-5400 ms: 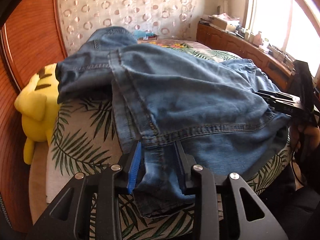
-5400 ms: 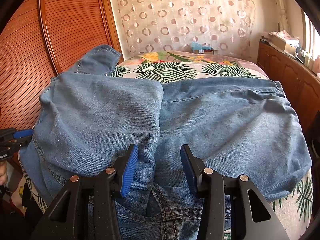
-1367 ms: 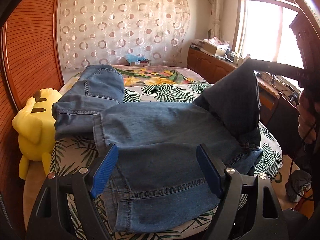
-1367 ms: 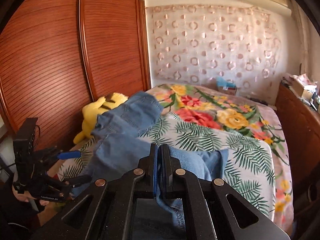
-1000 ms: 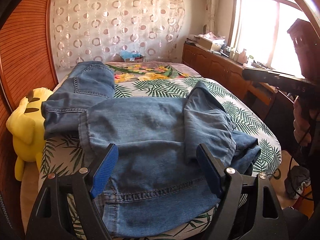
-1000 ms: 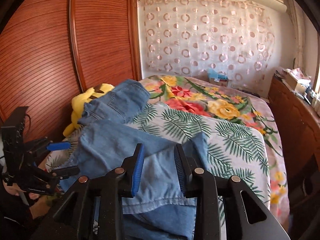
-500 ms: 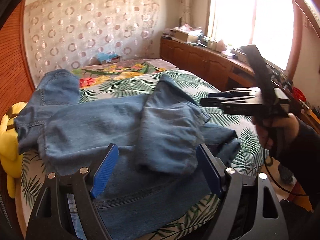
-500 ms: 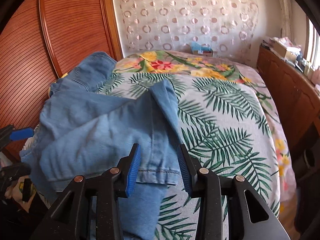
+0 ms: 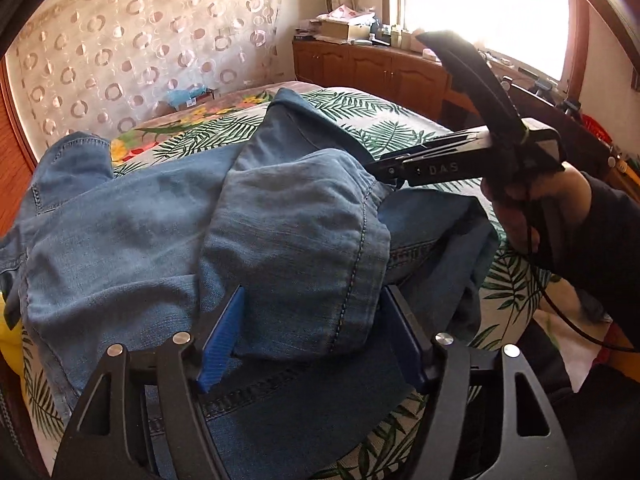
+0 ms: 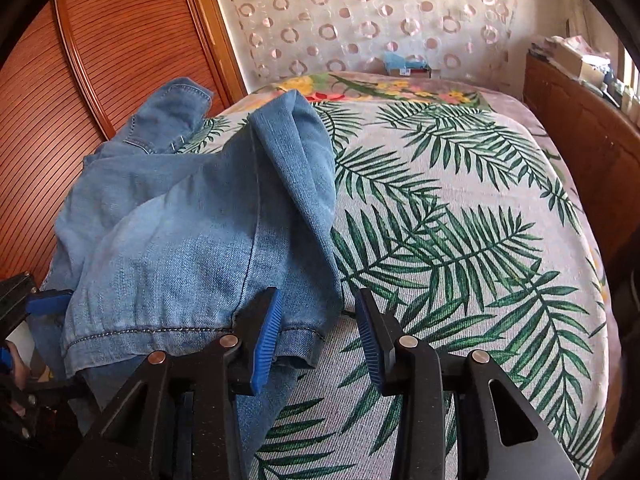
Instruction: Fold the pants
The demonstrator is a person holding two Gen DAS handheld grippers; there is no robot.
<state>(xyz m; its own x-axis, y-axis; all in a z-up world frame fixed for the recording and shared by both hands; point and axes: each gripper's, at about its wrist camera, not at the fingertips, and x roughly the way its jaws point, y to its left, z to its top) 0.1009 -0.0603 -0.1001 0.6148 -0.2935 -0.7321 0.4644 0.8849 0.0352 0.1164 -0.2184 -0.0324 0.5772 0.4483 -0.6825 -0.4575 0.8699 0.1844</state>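
Blue denim pants [image 9: 160,232] lie partly folded on the bed, with one leg end [image 9: 296,240] folded back over the rest. My left gripper [image 9: 312,336] is open, its blue pads either side of that folded leg end. My right gripper [image 10: 316,332] is open at the hem [image 10: 192,332] of the pants [image 10: 192,240]; it also shows in the left wrist view [image 9: 440,168], beside the fold's right edge. The left gripper's blue pad shows at the left edge of the right wrist view [image 10: 44,304].
The bed has a palm-leaf cover [image 10: 460,240]. A wooden wardrobe [image 10: 100,60] stands left, a low wooden cabinet [image 9: 380,68] with clutter under the window. A yellow plush toy [image 9: 8,316] sits at the bed's left edge. A patterned curtain [image 10: 360,12] hangs behind.
The right gripper let go of the pant leg after folding it over and has dropped to the hem. The left gripper has moved in close over the folded leg end.
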